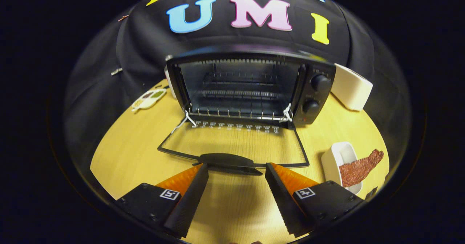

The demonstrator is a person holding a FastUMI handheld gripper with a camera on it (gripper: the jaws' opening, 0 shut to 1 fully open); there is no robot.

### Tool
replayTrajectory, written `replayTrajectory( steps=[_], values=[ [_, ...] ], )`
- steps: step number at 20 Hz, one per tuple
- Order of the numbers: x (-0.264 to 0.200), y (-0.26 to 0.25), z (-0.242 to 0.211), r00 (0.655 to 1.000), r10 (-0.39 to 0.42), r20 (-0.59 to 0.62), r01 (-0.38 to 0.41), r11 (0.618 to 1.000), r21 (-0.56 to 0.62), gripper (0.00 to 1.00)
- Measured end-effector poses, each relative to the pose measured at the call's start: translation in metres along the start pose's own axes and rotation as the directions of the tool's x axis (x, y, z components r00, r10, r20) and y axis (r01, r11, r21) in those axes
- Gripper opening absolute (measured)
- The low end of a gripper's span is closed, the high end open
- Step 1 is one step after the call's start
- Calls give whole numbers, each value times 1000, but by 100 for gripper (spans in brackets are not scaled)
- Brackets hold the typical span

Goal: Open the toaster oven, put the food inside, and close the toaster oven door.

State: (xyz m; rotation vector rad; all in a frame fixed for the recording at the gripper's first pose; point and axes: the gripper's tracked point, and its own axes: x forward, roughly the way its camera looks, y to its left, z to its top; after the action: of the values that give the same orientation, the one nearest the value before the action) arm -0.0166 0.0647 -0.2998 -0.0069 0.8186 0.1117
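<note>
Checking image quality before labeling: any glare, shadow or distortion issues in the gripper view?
Gripper view: strong fisheye bending, so the table edge curves and the oven bows; focus is sharp mid-frame, softer toward the rim. Lighting is even, with soft shadow under the open door and dim oven interior. No harsh glare; the door glass shows wood through it. The gripper is open, with fingers just short of the door handle.

My gripper (236, 171) hangs over the table (232, 207) with its fingers spread apart and nothing between them. Just ahead of the fingertips lies the handle (227, 161) of the toaster oven door (236, 144), folded down flat on the table. Behind the door stands the toaster oven (250, 87), with a wire rack (238, 94) inside. To the right of my fingers a dish (339, 160) holds the food (361, 167). A container (350, 87) stands right of the oven, a small tray (149, 98) left of it.
</note>
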Motion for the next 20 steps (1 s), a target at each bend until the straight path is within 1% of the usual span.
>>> replayTrajectory(
  steps=[2,6,9,16,20],
  values=[
    [-1,2,3,999,8,37,-8,1000,-1,98],
    [-36,-1,19,994,24,102,-23,1000,-17,98],
    [-63,-15,42,986,11,167,-5,999,-37,98],
    [-122,-70,93,965,-22,260,37,998,-52,98],
    [-146,-120,121,952,-45,302,63,997,-50,98]
  ],
)
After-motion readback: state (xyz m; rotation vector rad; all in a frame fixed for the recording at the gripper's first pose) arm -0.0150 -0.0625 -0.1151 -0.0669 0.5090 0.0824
